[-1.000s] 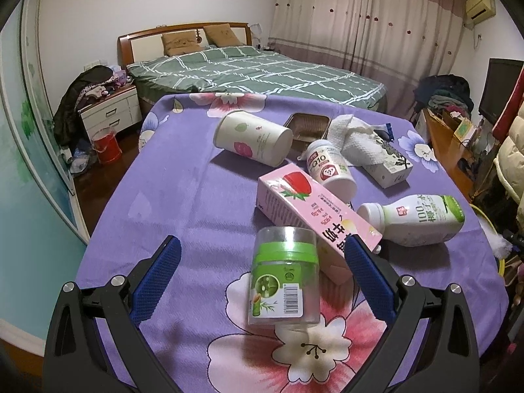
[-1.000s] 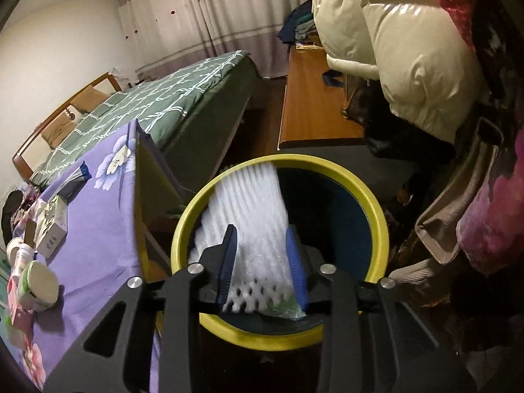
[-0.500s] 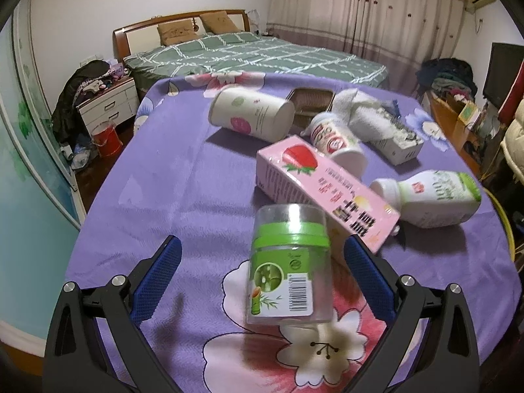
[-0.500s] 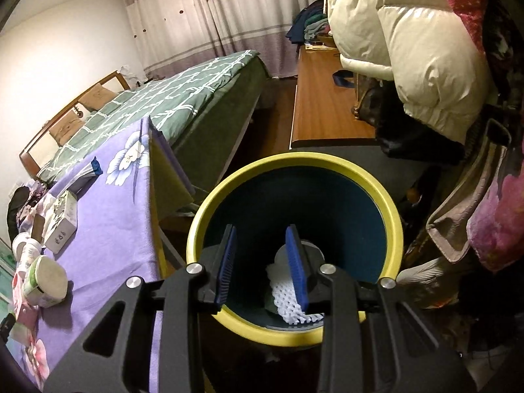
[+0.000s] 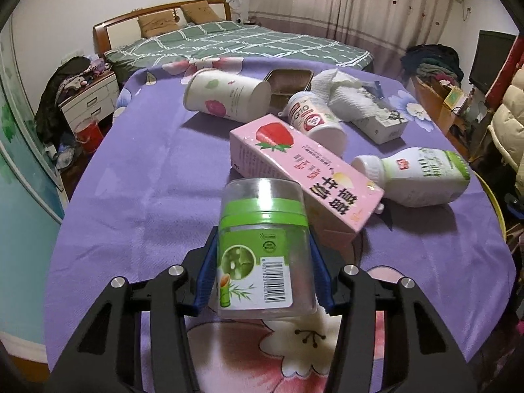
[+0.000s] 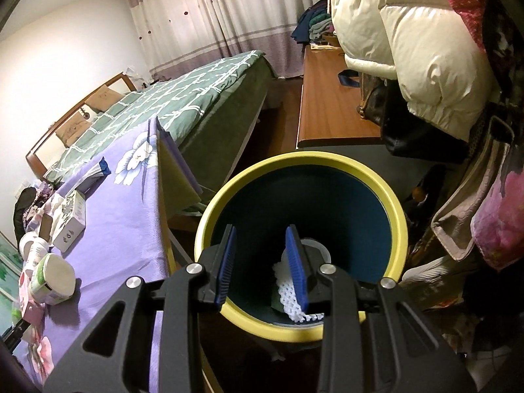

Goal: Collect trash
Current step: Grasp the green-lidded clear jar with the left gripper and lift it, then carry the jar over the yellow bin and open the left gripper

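Clear jar (image 5: 265, 255) now between just-closed left hand-held gripper (image 5: 263, 262)

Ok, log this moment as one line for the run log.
left hand-held gripper: just closed on clear green-labelled plastic jar | right hand-held gripper: open, empty, over yellow-rimmed bin | white foam net: in bin

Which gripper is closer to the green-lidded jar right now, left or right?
Left. The left gripper has just closed on the green-lidded jar; the right gripper hangs open above the yellow-rimmed bin.
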Motion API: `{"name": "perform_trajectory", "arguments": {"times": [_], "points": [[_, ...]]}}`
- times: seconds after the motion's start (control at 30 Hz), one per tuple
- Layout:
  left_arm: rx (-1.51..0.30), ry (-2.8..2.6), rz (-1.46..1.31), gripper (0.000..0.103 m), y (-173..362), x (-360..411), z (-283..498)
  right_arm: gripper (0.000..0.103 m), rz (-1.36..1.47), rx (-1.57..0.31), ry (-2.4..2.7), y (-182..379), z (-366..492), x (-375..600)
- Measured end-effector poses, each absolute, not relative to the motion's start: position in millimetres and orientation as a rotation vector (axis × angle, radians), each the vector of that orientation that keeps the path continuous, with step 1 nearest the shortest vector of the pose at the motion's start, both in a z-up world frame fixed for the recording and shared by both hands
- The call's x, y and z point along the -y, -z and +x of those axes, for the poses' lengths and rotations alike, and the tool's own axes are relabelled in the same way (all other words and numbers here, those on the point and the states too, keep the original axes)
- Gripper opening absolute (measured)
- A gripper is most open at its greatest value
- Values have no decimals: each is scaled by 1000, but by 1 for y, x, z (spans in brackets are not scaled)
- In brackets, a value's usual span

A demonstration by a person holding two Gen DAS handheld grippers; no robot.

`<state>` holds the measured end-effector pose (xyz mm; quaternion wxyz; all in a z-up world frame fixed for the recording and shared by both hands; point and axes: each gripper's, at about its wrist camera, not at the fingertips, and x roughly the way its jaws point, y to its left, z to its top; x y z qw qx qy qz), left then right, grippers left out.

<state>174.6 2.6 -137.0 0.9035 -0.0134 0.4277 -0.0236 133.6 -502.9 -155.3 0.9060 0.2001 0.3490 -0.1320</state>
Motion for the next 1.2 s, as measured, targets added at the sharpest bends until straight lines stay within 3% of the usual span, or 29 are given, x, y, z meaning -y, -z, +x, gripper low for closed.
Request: {"name": "perform_trajectory", "arguments": {"times": [0.57, 1.2], "points": [[-777, 233, 53, 50, 81, 80, 152, 30, 418, -685, 290, 152, 111, 518], [-818, 628, 215, 50, 83, 313, 190, 31, 422, -663, 390, 163, 63, 572]]}}
